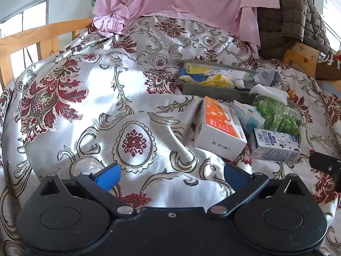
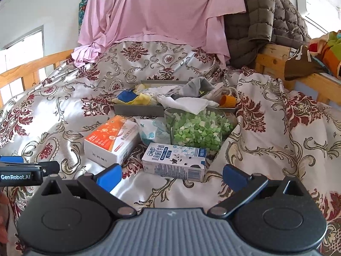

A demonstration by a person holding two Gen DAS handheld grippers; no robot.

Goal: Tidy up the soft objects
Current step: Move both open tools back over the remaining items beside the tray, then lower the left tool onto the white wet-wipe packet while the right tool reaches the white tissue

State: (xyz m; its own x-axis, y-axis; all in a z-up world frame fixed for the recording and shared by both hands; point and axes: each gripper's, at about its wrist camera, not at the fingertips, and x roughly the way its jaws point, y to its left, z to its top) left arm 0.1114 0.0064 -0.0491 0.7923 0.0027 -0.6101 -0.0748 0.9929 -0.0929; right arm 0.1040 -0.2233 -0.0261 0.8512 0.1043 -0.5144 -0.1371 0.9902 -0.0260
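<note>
Socks and small cloths (image 2: pixel 149 95) in yellow, blue, white and grey lie heaped in a shallow grey tray (image 2: pixel 136 109) that rests on the bed, toward the far middle of the right wrist view; in the left wrist view the same tray (image 1: pixel 204 88) sits to the right of centre with the cloths (image 1: pixel 215 76) spilling over its rim. A white tissue (image 2: pixel 187 104) drapes over the tray's near right edge, just beside an orange cap (image 2: pixel 228 100). Nearer than the tray stand an orange-and-white box (image 2: pixel 110 141) on the left, a clear bag of green pieces (image 2: pixel 197 131) on the right, and a pale blue packet (image 2: pixel 152 132) between them. A milk carton (image 2: pixel 174 163) lies on its side nearest of all, just ahead of the right hand-held gripper (image 2: pixel 172 176), whose blue fingers stand wide apart and hold nothing. The left hand-held gripper (image 1: pixel 172 176) hovers over bare bedspread (image 1: pixel 96 98) to the left of the boxes, its blue fingers likewise spread and empty. Floral satin bedspread covers the whole bed; at the far end hang a pink sheet (image 2: pixel 162 15) and a brown quilted jacket (image 2: pixel 266 19), with a wooden rail (image 1: pixel 34 36) along the left.
</note>
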